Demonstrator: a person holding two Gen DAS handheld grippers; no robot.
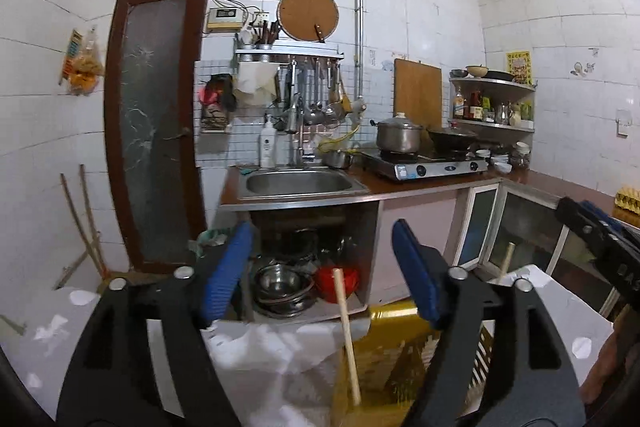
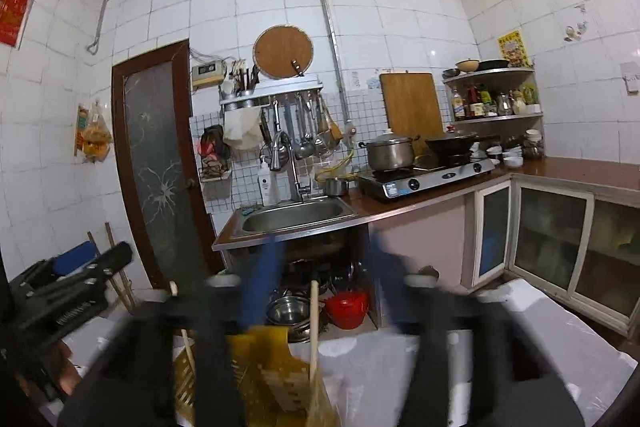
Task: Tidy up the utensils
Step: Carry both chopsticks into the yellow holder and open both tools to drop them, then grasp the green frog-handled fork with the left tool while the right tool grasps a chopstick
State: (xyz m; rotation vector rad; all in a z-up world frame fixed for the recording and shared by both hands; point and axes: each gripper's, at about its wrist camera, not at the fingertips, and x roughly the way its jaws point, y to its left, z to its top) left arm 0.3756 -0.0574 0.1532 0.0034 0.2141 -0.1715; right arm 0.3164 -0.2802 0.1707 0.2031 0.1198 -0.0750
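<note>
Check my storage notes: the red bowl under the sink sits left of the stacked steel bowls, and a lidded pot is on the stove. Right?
Not quite. The red bowl sits right of the stacked steel bowls, as both wrist views show. The lidded pot is on the stove.

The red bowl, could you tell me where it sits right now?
In the left wrist view, the red bowl sits low centre in the open space under the sink, right of the stacked steel bowls.

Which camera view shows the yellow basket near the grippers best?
The right wrist view. There the yellow basket shows its slotted wall and a wooden stick standing in it, though blurred fingers cover part. In the left wrist view the basket sits lower, largely hidden behind one finger and a white cloth.
</note>
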